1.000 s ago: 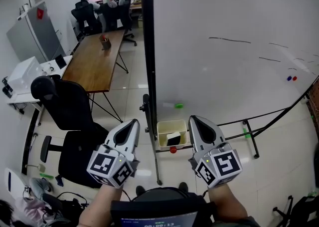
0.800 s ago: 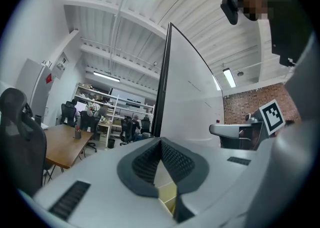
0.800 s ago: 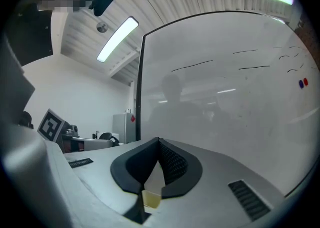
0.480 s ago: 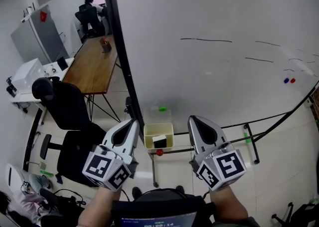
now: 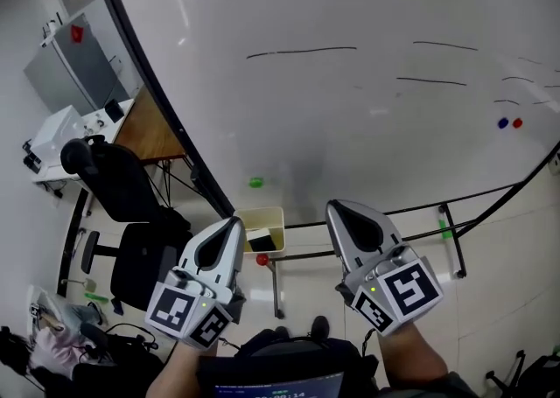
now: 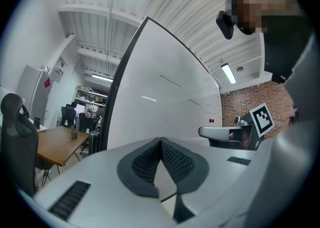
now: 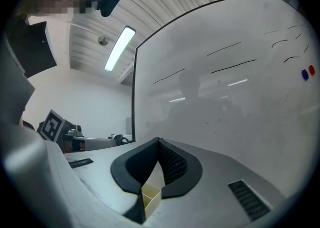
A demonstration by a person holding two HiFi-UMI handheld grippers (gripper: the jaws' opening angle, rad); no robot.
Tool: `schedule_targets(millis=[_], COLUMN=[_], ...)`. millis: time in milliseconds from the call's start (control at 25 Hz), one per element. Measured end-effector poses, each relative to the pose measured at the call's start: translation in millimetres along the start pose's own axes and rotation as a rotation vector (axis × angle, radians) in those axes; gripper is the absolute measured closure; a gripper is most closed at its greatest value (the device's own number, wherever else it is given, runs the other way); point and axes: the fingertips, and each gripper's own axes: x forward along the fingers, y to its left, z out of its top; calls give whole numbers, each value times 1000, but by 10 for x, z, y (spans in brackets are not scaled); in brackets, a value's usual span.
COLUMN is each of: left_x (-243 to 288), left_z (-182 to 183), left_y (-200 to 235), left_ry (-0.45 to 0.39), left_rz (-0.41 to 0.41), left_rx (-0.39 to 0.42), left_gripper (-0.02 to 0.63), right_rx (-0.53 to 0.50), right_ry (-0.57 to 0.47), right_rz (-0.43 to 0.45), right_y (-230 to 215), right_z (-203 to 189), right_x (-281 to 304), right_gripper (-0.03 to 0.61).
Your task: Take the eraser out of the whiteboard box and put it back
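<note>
The eraser [image 5: 260, 238] lies in the whiteboard box [image 5: 272, 214], at nine o'clock of the right gripper [image 5: 338, 210], so the task is not yet begun. The right gripper and the left gripper [image 5: 233, 223] both have their fingers pressed together, empty.

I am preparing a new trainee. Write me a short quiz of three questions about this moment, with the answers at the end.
1. True or false: the eraser lies inside the yellow box.
2. In the head view, which gripper is nearer to the box? A) left gripper B) right gripper
3. Fill in: the jaws of both grippers are ____ and hold nothing.
Key: 1 true; 2 A; 3 shut.
</note>
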Motion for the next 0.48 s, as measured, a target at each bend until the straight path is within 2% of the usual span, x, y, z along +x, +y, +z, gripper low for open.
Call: schedule_targets(millis=[480], left_x=[-185], left_z=[58], left_y=[-43], left_ry=[-50], left_rz=[-107], left_rx=[-43], left_gripper=[583], right_rx=[-61], right_ry=[43], right_rz=[-125], right_y=[140], right_z=[103], right_x=[-260], right_gripper=[563])
